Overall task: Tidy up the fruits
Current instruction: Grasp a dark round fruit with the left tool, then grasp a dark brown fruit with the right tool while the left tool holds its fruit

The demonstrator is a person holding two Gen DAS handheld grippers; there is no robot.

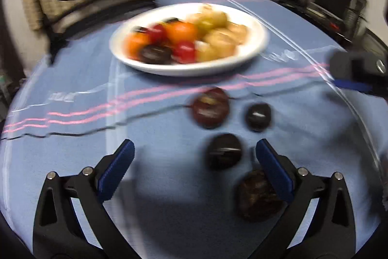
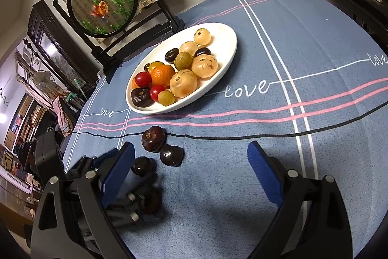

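1. Left wrist view, blurred. Left claw [image 1: 195,170] spread wide, nothing between its pads. Four dark fruits lie loose on the blue cloth of the desk [image 1: 72,162]: one [image 1: 225,154] in the gap ahead of the fingertips, one [image 1: 257,196] right beside the right-hand finger and partly hidden by it, two further on [image 1: 210,110] [image 1: 258,116].
2. White plate [image 1: 252,50] sits beyond, heaped with mixed fruit: orange, red, yellow, dark.
3. Right wrist view, sharp. Right claw [image 2: 191,166] spread too, holding nothing, over bare cloth. Dark fruits sit to its left, near the left claw.
4. Plate [image 2: 228,50] holds pale, green, red, orange and dark pieces; its long axis runs from near-left to far-right.
5. Judgement: sorting is part done, the dark ones appear to be gathered off the plate. Next move probably calls for reaching to the plate for another dark piece, such as the one at its near end [image 2: 141,97].
6. Fruits are roundish, no clear long axis; the loose one nearest the plate [image 2: 153,139] shows its stem scar upward.
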